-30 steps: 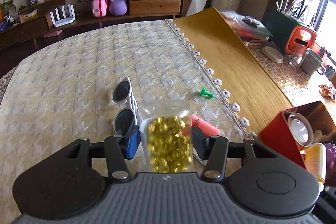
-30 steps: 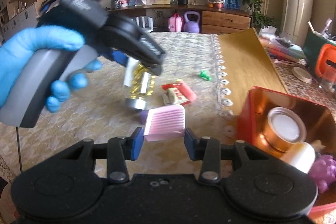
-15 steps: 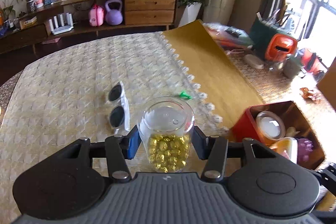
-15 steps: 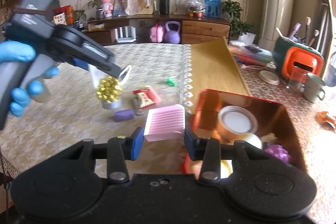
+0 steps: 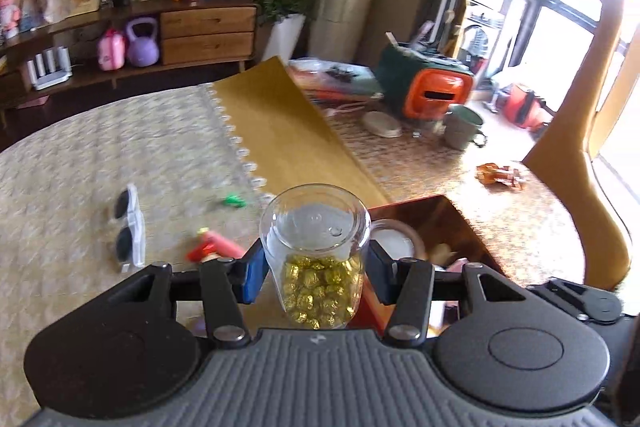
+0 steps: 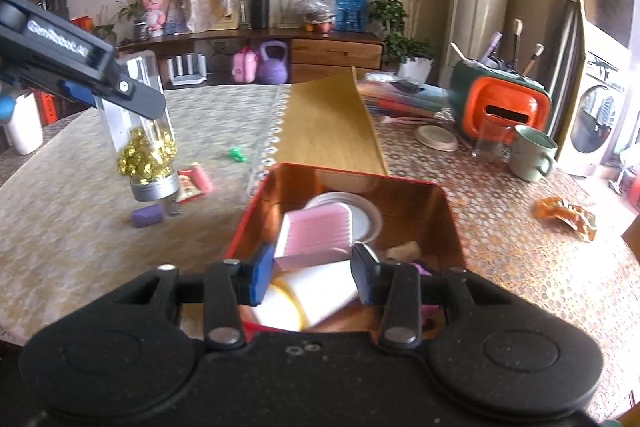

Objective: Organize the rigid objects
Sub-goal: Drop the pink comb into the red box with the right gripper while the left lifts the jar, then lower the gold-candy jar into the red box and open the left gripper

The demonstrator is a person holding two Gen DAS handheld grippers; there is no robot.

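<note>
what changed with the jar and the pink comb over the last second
The left tongs lifted the jar of gold candies off the table and swung it right, toward the red tin. The right tongs carried the pink comb from over the cloth to above the tin. Both grips stayed shut; the sunglasses stayed put.

1. Table (image 6: pixel 72 227), pale patterned cloth; mustard runner (image 6: pixel 328 123) toward 12 o'clock.
2. Red tin (image 6: pixel 448 211) at centre.
3. 9 o'clock: purple block (image 6: pixel 147 216), red packet (image 6: pixel 196 181), green piece (image 6: pixel 237 154).
4. Sunglasses (image 5: pixel 130 231) on cloth.
5. 2 o'clock: green mug (image 6: pixel 532 155).
</note>
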